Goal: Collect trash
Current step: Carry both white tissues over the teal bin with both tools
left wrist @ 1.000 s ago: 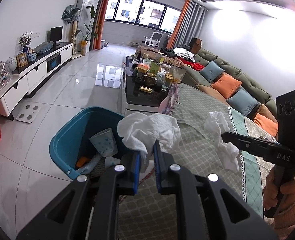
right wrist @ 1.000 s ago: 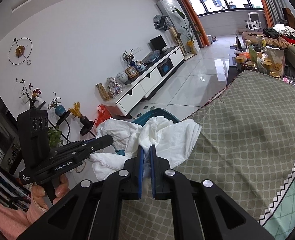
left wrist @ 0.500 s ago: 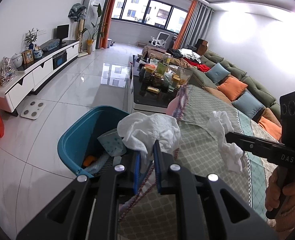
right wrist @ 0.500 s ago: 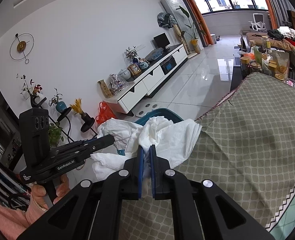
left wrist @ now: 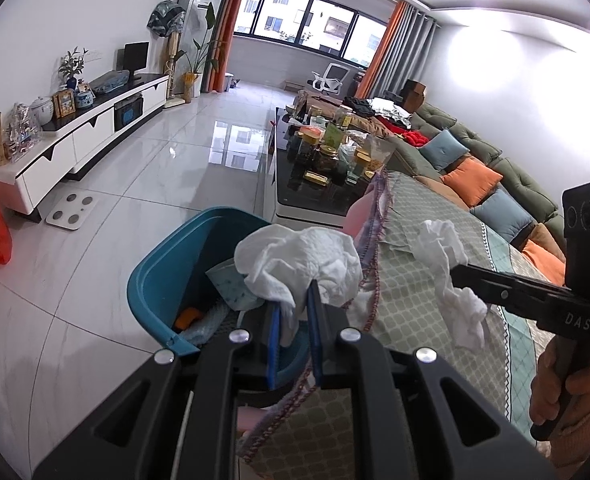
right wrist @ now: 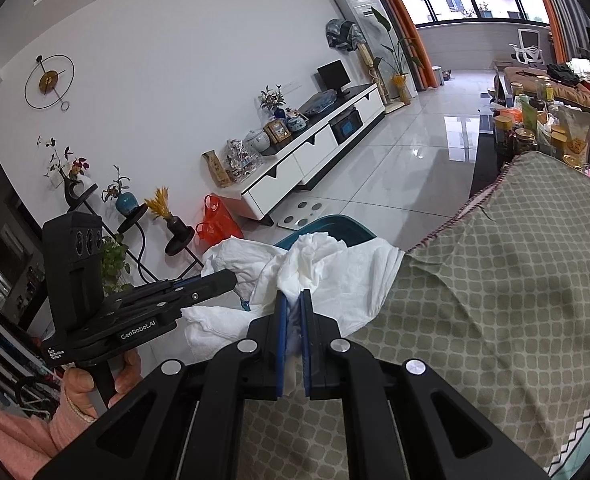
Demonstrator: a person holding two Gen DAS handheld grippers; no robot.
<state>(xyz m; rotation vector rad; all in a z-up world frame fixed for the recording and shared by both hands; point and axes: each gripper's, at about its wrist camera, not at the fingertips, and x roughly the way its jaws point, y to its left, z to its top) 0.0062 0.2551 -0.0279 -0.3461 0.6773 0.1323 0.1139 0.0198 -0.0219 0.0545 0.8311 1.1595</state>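
Left wrist view: your left hand-held gripper [left wrist: 293,316] is clenched on a crumpled white tissue [left wrist: 299,264], held past the cloth-covered tabletop's [left wrist: 419,300] edge, with the teal bin [left wrist: 167,276] just ahead and below. Your right hand-held gripper [left wrist: 455,270] grasps a second tissue [left wrist: 449,276] over the tabletop, farther from the bin. Your left hand is nearer. Tissue and gripper bodies hide much of the bin's inside.

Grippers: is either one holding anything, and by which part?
Both. Left gripper pinches a crumpled white tissue by its lower edge; right gripper pinches another tissue near its bunched middle.
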